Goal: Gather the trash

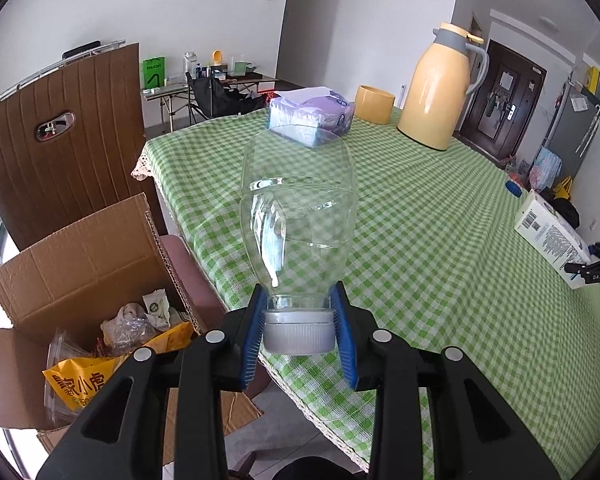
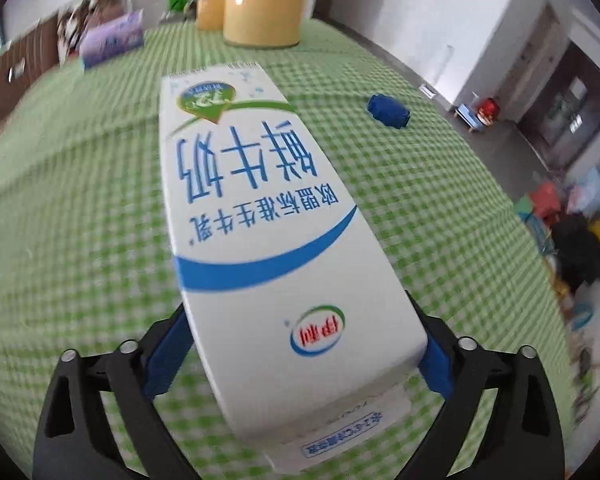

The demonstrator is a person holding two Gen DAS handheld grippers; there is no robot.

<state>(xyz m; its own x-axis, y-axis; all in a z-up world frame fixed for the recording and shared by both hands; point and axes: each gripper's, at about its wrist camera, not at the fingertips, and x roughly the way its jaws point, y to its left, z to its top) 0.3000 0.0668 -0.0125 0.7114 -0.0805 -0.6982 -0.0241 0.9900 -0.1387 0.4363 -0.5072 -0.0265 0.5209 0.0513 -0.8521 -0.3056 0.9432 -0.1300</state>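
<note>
My left gripper (image 1: 299, 300) is shut on the neck of a clear plastic bottle (image 1: 298, 208) with a white cap (image 1: 299, 334), held above the left edge of the green checked table (image 1: 440, 248). A cardboard box (image 1: 80, 264) with wrappers and other trash stands on the floor to the left. My right gripper (image 2: 296, 340) is shut on a white milk carton (image 2: 268, 232) with blue print, held over the table (image 2: 80, 200). The carton (image 1: 552, 236) and the right gripper (image 1: 596, 268) also show at the right of the left wrist view.
On the table stand a yellow thermos jug (image 1: 440, 88), a yellow cup (image 1: 374, 103) and a purple tissue pack (image 1: 312, 116). A small blue object (image 2: 388, 110) lies near the table's right edge. A brown chair (image 1: 60, 136) stands behind the box.
</note>
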